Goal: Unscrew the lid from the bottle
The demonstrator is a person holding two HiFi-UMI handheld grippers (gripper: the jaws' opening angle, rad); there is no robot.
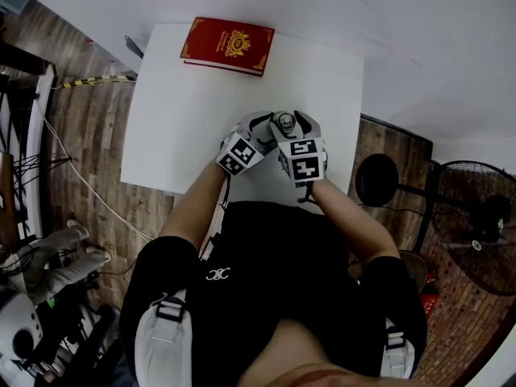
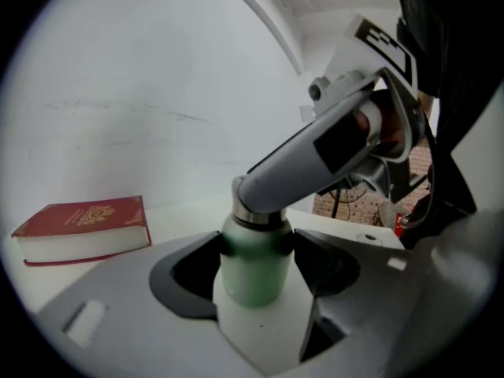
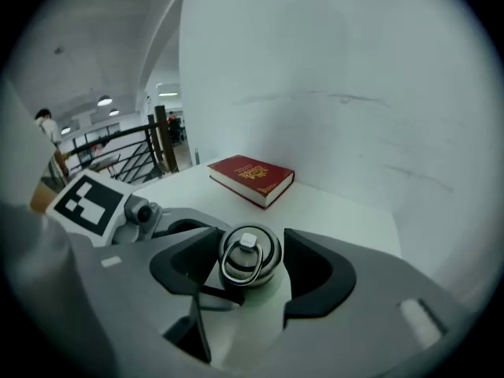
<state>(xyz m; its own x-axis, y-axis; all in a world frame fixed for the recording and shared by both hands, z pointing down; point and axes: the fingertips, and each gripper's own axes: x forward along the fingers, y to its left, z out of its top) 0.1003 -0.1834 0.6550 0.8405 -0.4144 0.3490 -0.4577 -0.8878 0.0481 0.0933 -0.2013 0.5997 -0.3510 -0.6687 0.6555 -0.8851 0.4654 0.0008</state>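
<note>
Bottle (image 2: 252, 280) stands upright on the white table (image 1: 173, 127), well short of the red book (image 1: 228, 44) on the operator's side and a little right of the book's line. Left gripper (image 2: 257, 250) is clamped on the green body just under the metal collar, both pads pressing, so the bottle is braced. Right gripper (image 3: 250, 246) comes over from above and brackets the lid (image 3: 249, 264). Its jaws are spread with the lid between them and the pads are not biting as far as I can see, so it is released, not gripping. Lid looks seated on the neck, ring handle (image 3: 241, 268) lying on top; I judge the unscrewing not finished. Step in hand, as I read it: close the right jaws on the lid and turn. To do it well, I'd centre the lid between the pads first and take it on the round rim, not on the ring. I'd then close firmly before any roll and turn about the bottle's own axis, with no sideways pull toward or away from the book. Left grip must not slacken or the body will spin with the lid
</note>
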